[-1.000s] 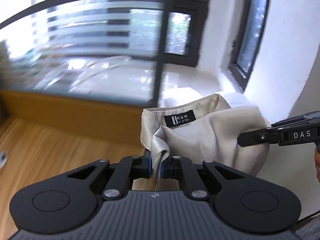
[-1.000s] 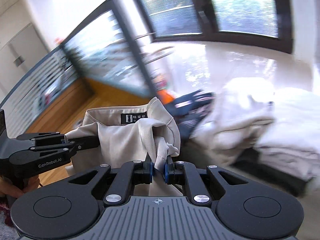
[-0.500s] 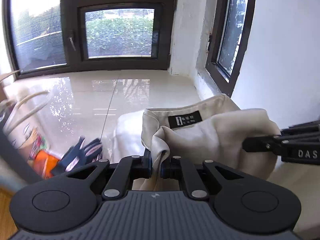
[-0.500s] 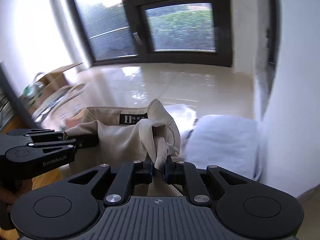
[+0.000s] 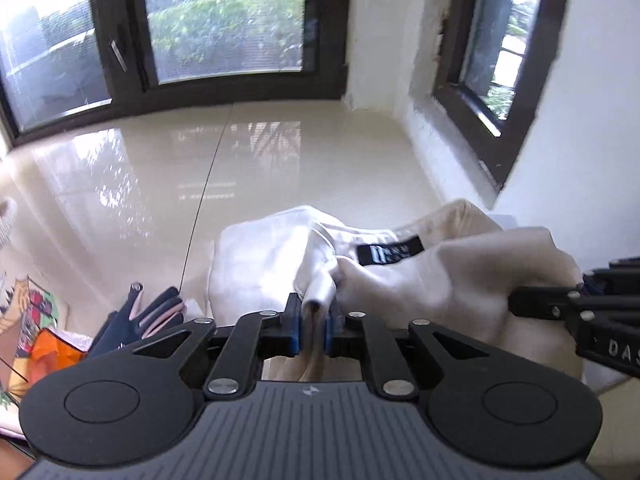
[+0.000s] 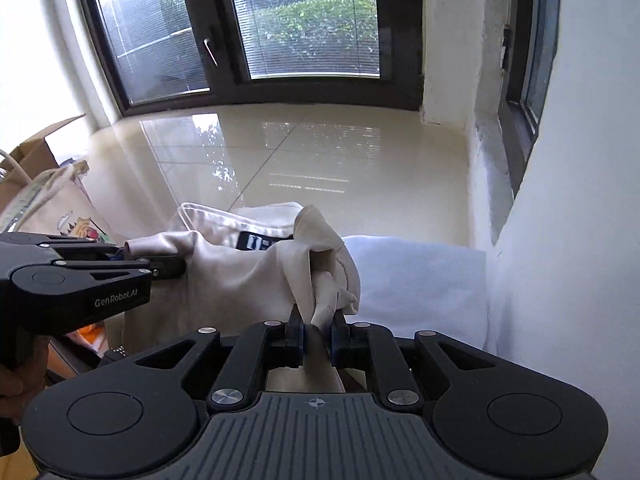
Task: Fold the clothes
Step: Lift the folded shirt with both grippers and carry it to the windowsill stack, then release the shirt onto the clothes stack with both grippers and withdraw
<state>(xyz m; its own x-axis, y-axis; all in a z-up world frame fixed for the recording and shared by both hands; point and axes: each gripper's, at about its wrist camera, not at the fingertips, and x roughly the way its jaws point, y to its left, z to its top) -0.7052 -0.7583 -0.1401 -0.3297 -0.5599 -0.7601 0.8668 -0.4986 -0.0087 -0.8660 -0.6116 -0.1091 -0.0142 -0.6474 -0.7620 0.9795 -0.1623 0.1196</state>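
Note:
A beige garment (image 5: 452, 280) with a black neck label (image 5: 390, 255) hangs folded between my two grippers, low over a pile of clothes. My left gripper (image 5: 313, 322) is shut on a bunched fold at its left end. My right gripper (image 6: 318, 330) is shut on the other bunched end of the beige garment (image 6: 240, 276). In the left wrist view the right gripper (image 5: 580, 304) pokes in from the right edge; in the right wrist view the left gripper (image 6: 160, 266) reaches in from the left. The cloth below both jaws is hidden.
A folded white garment (image 5: 260, 260) lies under the beige one, and a pale blue folded cloth (image 6: 420, 276) sits against the white wall (image 6: 580, 240). Glossy cream tiles (image 5: 240, 168) stretch to dark-framed windows. Dark gloves (image 5: 140, 320), an orange item and a printed bag (image 6: 52, 208) lie left.
Both grippers swung right with the garment, away from the wooden floor and glass partition toward the tiled window corner, then dropped lower over the folded white and pale blue pile. Grips unchanged.

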